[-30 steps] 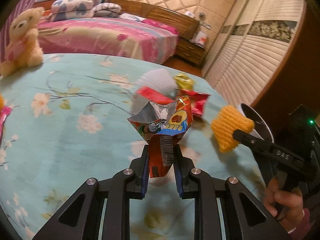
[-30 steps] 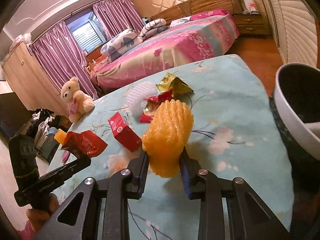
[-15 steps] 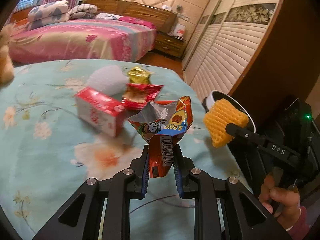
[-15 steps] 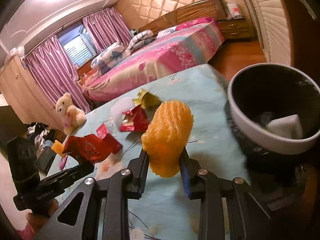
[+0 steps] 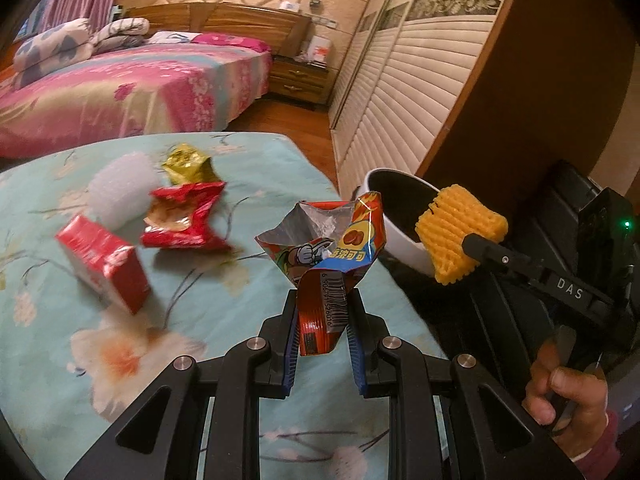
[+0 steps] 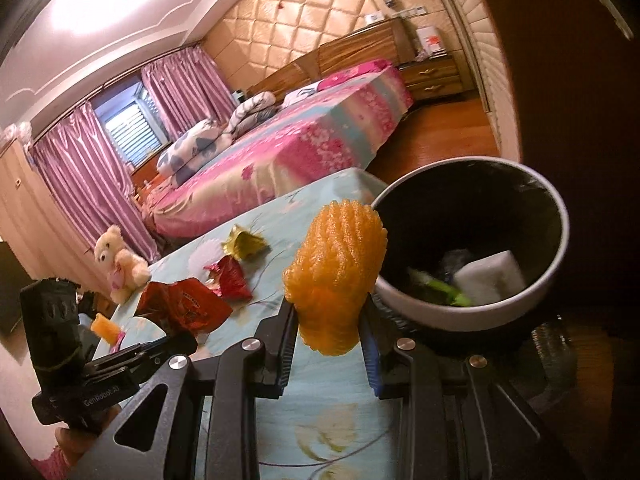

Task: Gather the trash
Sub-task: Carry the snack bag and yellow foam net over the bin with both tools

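Note:
My left gripper (image 5: 323, 322) is shut on a torn colourful snack wrapper (image 5: 325, 254) and holds it above the table's right edge. My right gripper (image 6: 329, 326) is shut on an orange foam fruit net (image 6: 338, 276), right beside the rim of the white trash bin (image 6: 536, 294), which holds a white block and green scraps. The net (image 5: 460, 234) and bin (image 5: 400, 240) also show in the left wrist view. A red box (image 5: 106, 262), red wrapper (image 5: 182, 216), gold wrapper (image 5: 186, 162) and white foam net (image 5: 120, 192) lie on the table.
The table has a light blue floral cloth (image 5: 60, 360). A teddy bear (image 6: 118, 260) sits at its far end. A pink bed (image 5: 120, 92) and shuttered wardrobe doors (image 5: 404, 92) stand beyond. The bin stands just off the table's right edge.
Both grippers have swung right toward the bin with their loads. The bin is now closer and its inside is in view of the right wrist.

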The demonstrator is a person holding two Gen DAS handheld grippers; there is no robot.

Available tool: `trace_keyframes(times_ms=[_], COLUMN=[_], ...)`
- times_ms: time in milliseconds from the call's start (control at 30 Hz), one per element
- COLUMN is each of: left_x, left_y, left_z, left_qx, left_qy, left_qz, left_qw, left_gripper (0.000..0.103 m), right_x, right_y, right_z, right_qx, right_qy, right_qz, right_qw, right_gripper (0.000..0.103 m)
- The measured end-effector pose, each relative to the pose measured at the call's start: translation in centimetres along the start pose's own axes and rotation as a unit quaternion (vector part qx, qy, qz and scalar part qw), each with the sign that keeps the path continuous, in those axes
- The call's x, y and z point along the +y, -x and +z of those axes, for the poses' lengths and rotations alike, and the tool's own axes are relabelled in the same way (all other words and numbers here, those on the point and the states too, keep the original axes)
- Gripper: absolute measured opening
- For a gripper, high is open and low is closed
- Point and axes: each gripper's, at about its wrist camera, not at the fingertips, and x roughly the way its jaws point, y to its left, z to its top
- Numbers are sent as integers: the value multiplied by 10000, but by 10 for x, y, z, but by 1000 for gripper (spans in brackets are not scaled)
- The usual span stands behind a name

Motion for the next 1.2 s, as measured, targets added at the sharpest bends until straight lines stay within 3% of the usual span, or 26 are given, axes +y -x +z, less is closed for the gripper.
trace_keyframes(times_ms=[633, 1200], left_x=[-44, -72], left_y=[-55, -109], left_z=[34, 60], left_qx=[152, 321], left_qy=[-484, -685], left_qz=[-257, -292], left_qw=[9984, 9967], left_gripper=[20, 20], right_x=[-35, -63], right_y=[12, 3], right_z=[23, 38], right_qx=[-237, -92], right_qy=[-153, -293], right_qz=[-362, -599], right_qw=[9989, 9977], right_gripper=[29, 29])
